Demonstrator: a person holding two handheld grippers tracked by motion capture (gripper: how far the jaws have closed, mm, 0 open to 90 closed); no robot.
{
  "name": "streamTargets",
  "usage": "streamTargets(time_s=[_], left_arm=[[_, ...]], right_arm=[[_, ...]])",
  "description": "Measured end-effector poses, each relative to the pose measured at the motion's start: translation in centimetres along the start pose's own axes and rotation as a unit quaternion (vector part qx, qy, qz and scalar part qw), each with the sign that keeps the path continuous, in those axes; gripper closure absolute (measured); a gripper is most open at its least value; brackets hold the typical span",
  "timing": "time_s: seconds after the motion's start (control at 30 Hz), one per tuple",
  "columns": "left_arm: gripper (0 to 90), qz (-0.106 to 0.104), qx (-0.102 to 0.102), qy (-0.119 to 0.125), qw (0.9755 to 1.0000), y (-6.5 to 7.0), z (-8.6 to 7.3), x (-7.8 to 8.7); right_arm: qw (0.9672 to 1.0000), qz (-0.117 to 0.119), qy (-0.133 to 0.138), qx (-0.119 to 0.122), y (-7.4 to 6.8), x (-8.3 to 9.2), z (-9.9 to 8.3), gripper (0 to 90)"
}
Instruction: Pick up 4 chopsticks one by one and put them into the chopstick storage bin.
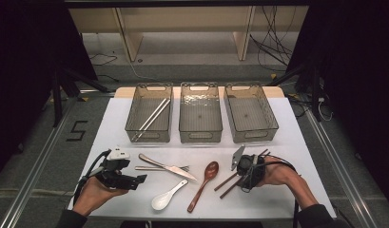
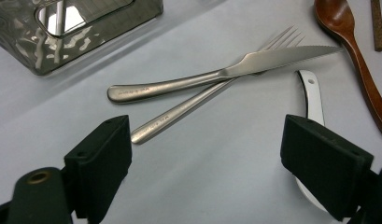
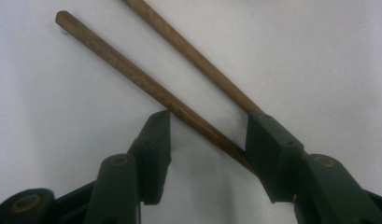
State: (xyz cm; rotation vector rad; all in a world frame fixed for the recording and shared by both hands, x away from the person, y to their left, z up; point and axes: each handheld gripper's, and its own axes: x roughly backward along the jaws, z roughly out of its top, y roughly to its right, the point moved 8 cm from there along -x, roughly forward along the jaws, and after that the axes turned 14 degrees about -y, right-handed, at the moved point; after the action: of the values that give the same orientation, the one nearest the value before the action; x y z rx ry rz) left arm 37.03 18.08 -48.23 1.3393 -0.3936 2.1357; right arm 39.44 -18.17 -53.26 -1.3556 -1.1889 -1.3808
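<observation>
Two brown wooden chopsticks (image 1: 226, 183) lie crossed on the white table, right of centre. My right gripper (image 1: 239, 178) points down over them. In the right gripper view its jaws (image 3: 208, 149) straddle the chopsticks (image 3: 132, 74): one stick runs through the gap, brushing the left pad's corner, and the other passes under the right pad (image 3: 272, 154). A gap remains, so the gripper is open. My left gripper (image 1: 140, 179) rests in a hand at the near left, open and empty. Its pads (image 2: 102, 163) stand wide short of a steel knife (image 2: 226, 72) lying across a fork (image 2: 188, 105).
A white ceramic spoon (image 1: 166, 197) and a wooden spoon (image 1: 204, 185) lie between the grippers. Three clear bins stand in a row at the back: the left bin (image 1: 135, 109) holds metal chopsticks (image 1: 151, 118), the middle bin (image 1: 200, 135) and right bin (image 1: 251, 135) look bare.
</observation>
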Motion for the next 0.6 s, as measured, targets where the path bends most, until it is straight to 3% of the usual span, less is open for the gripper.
streamTargets(time_s=[0.13, 0.23, 0.3, 0.6], left_arm=[[16.0, 0.0, -0.002, -0.002, 1.0, 0.0, 0.0, 0.0], [16.0, 0.0, -0.003, -0.002, 1.0, 0.1, 0.0, 0.0], [16.0, -0.001, -0.001, -0.001, 1.0, 0.2, 0.0, -0.1], [16.0, -0.002, -0.002, -0.002, 1.0, 0.2, 0.0, -0.1]], right_arm=[[0.9997, -0.006, -0.017, 0.015, -0.3, 0.1, -0.1, 54.7], [0.9995, -0.004, -0.029, 0.012, -0.6, 0.2, -0.2, 56.9], [0.9993, -0.006, -0.031, 0.022, -0.7, 0.1, -0.2, 58.5], [0.9987, 0.0, -0.044, 0.024, -1.2, 0.1, -0.5, 66.5]])
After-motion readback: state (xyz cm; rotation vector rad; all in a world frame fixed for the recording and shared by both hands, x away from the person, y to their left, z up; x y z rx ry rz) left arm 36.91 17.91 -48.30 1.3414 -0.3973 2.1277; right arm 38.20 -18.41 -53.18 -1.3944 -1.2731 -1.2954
